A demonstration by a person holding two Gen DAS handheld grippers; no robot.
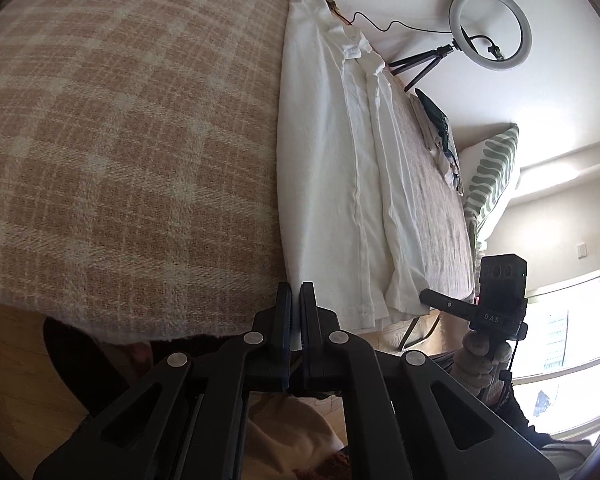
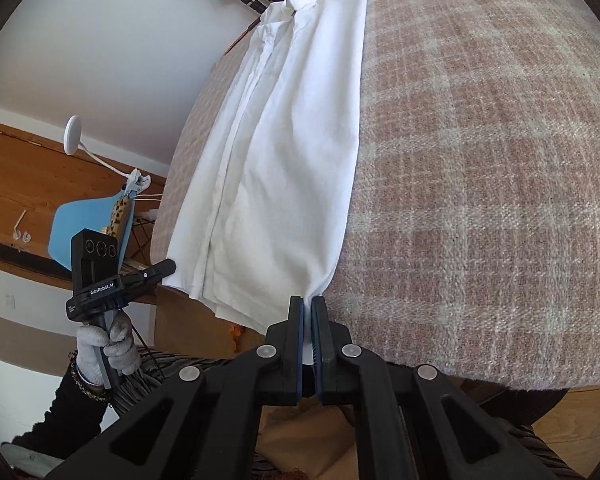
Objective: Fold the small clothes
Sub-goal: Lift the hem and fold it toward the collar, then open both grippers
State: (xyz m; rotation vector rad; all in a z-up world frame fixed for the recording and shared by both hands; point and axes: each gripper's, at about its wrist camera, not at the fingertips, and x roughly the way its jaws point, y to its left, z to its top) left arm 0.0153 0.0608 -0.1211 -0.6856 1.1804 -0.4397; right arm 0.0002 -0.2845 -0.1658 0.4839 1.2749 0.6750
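Plaid bed cover (image 2: 480, 160), white shirt (image 2: 276, 160) lengthwise, collar far, both tongs (image 1: 296, 304) (image 2: 307, 312) pinching its hem corners

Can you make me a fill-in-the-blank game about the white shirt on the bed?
1. The shirt lying on the plaid blanket is ____ in colour.
2. The right gripper is ____ on the shirt's bottom corner.
3. The ring light by the wall is shaped like a ____.

Missing words: white; shut; circle
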